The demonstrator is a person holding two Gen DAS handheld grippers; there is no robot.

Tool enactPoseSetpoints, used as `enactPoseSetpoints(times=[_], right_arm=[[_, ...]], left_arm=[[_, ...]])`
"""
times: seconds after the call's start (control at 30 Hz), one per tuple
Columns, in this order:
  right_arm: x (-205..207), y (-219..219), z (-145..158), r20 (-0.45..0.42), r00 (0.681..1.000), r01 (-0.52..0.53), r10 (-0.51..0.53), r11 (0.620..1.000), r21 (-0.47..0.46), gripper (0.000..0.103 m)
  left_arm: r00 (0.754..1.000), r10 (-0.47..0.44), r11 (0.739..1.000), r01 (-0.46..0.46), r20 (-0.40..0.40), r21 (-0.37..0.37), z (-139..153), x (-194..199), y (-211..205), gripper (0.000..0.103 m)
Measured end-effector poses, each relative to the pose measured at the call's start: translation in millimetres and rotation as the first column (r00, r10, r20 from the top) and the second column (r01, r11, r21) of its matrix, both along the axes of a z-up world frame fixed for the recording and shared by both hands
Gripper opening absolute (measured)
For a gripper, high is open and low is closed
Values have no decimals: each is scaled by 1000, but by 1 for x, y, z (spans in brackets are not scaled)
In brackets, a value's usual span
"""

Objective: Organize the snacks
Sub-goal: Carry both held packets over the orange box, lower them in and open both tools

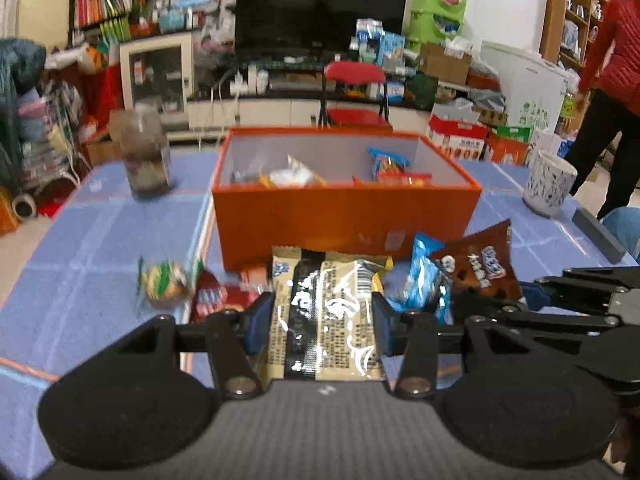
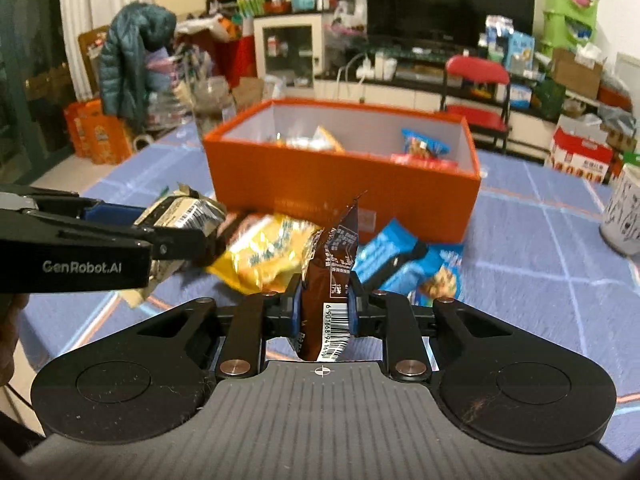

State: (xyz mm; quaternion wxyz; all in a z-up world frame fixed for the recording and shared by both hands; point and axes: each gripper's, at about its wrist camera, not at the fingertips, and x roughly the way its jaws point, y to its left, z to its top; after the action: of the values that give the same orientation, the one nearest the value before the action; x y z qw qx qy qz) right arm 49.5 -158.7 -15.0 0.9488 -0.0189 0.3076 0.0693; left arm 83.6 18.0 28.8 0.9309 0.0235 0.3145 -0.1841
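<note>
My left gripper (image 1: 320,316) is shut on a beige and black snack packet (image 1: 326,312), held above the blue tablecloth in front of the orange box (image 1: 344,216). It also shows in the right wrist view (image 2: 176,216). My right gripper (image 2: 324,308) is shut on a brown snack packet (image 2: 330,280), which also shows in the left wrist view (image 1: 480,264). The orange box (image 2: 340,188) is open and holds several snacks. Loose on the cloth lie a blue packet (image 2: 408,260), a yellow packet (image 2: 264,256), a green-striped snack (image 1: 164,284) and a red packet (image 1: 212,296).
A glass jar (image 1: 146,156) stands on the table to the left of the box. A white patterned cup (image 1: 548,184) stands at the right. A grey bar (image 1: 598,236) lies near the right edge. A red chair (image 1: 354,96) and a person in red (image 1: 616,60) are beyond the table.
</note>
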Motion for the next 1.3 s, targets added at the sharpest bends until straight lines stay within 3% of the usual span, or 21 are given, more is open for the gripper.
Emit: enactPoseSetpoints(times=[0.4, 0.53, 0.67, 0.8, 0.83, 0.9, 0.93, 0.97, 1.0, 1.03, 1.07, 1.1, 1.3], right_arm=[[13, -18, 33, 71, 997, 32, -33, 999, 18, 0], [51, -29, 59, 123, 990, 63, -66, 998, 22, 0], [105, -36, 82, 130, 987, 88, -90, 996, 26, 0], [154, -35, 87, 104, 991, 88, -88, 996, 11, 0], [167, -34, 86, 86, 993, 87, -87, 996, 6, 0], [192, -33, 79, 24, 996, 89, -89, 996, -8, 17], [199, -35, 78, 1, 995, 101, -101, 995, -3, 43], [198, -37, 79, 7, 994, 110, -110, 994, 11, 50], [189, -40, 83, 36, 994, 105, -106, 994, 31, 52], [180, -42, 87, 55, 994, 96, -98, 994, 45, 65], [164, -47, 89, 72, 993, 94, -98, 994, 56, 86], [149, -50, 88, 81, 991, 97, -102, 994, 57, 95], [55, -77, 42, -19, 979, 205, -204, 976, 76, 95]], left_arm=[[999, 2, 999, 0, 50, -37, 26, 24, 4, 47], [991, 28, 999, -25, 128, -29, 54, 59, -4, 47], [988, 67, 998, -66, 140, -14, 70, 113, -19, 47], [986, 98, 993, -105, 132, 46, 60, 166, -37, 48], [988, 97, 993, -104, 122, 57, 53, 177, -41, 54], [991, 94, 992, -101, 93, 79, 41, 191, -43, 78], [990, 105, 991, -113, 97, 78, 40, 189, -40, 78], [988, 106, 992, -113, 109, 63, 42, 181, -34, 80], [987, 96, 994, -102, 129, 41, 44, 171, -27, 93], [984, 91, 995, -97, 153, 28, 47, 158, -20, 102], [980, 96, 995, -100, 177, 17, 49, 145, -12, 102], [978, 97, 995, -100, 185, 8, 50, 131, -3, 102], [979, 156, 988, -156, 135, -15, 32, 70, 47, 102]])
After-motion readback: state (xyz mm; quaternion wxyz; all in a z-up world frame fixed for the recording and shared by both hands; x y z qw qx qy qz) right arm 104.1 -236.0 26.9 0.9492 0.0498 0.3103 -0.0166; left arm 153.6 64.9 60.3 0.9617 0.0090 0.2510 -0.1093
